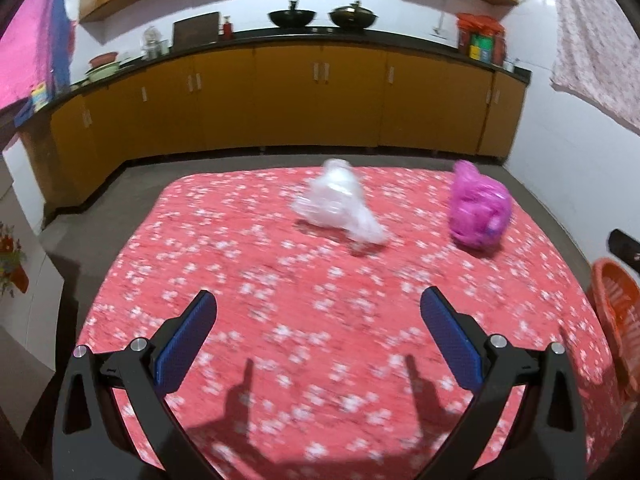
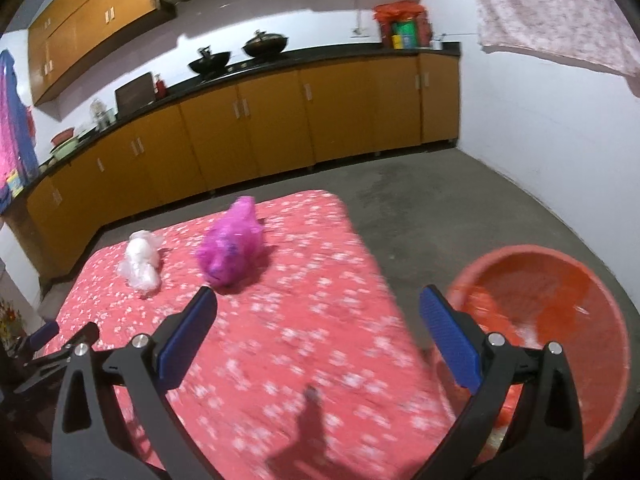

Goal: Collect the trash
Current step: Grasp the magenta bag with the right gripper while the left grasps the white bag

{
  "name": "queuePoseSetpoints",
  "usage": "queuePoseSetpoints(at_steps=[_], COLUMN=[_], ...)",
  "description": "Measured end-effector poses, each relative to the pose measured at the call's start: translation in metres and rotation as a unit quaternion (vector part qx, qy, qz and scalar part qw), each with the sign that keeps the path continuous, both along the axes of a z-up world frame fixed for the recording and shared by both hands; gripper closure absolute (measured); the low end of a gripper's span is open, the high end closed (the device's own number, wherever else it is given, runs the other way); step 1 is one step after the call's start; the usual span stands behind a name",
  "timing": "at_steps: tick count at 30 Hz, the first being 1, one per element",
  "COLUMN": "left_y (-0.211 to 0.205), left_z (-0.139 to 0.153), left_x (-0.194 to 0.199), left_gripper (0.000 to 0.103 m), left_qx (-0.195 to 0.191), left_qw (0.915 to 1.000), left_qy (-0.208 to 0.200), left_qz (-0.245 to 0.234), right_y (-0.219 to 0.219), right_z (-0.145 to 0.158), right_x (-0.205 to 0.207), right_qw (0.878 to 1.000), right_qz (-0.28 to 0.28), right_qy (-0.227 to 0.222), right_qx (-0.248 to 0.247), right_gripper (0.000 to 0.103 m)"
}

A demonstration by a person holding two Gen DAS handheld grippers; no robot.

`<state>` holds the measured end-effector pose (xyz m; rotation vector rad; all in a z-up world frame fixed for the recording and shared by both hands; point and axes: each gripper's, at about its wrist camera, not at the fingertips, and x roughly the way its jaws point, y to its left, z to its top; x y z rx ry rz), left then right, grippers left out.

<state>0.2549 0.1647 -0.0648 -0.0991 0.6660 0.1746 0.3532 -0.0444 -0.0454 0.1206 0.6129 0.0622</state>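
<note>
A white plastic bag (image 1: pixel 340 204) and a pink plastic bag (image 1: pixel 480 206) lie on the far part of a table with a red flowered cloth (image 1: pixel 280 280). My left gripper (image 1: pixel 318 304) is open and empty above the near part of the table, well short of both bags. In the right wrist view the white bag (image 2: pixel 141 264) and the pink bag (image 2: pixel 232 246) lie ahead to the left. My right gripper (image 2: pixel 318 304) is open and empty above the table's right edge (image 2: pixel 384 280). An orange basket (image 2: pixel 560 320) stands on the floor to its right.
The orange basket also shows at the right edge of the left wrist view (image 1: pixel 618 320). Yellow kitchen cabinets (image 1: pixel 320 96) with a black counter line the far wall. Grey floor (image 2: pixel 440 200) surrounds the table. The left gripper shows at the left edge of the right wrist view (image 2: pixel 48 344).
</note>
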Motion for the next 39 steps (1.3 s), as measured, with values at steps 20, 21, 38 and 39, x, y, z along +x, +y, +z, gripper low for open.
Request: queuePoseSetpoints(at_steps=[20, 21, 38, 39], left_y=[0.049, 0.048, 0.008, 0.008], left_z=[-0.004, -0.003, -0.014, -0.017], left_x=[0.050, 0.053, 0.142, 0.148], left_gripper=[0.002, 0.002, 0.002, 0.002], left_qx=[-0.043, -0.043, -0.032, -0.030], left_qw=[0.9980, 0.9980, 0.9983, 0.9978], left_qy=[-0.021, -0.023, 0.041, 0.051], left_qz=[0.041, 0.040, 0.025, 0.030], right_y=[0.089, 0.089, 0.045, 0.044], right_z=[-0.053, -0.054, -0.047, -0.047], right_x=[0.139, 0.139, 0.083, 0.082], right_qw=[0.993, 0.993, 0.996, 0.996], right_qz=[0.052, 0.055, 0.059, 0.060], right_qy=[0.101, 0.100, 0.071, 0.070], right_qx=[-0.017, -0.015, -0.003, -0.004], right_gripper=[0.040, 0.041, 0.051, 0.051])
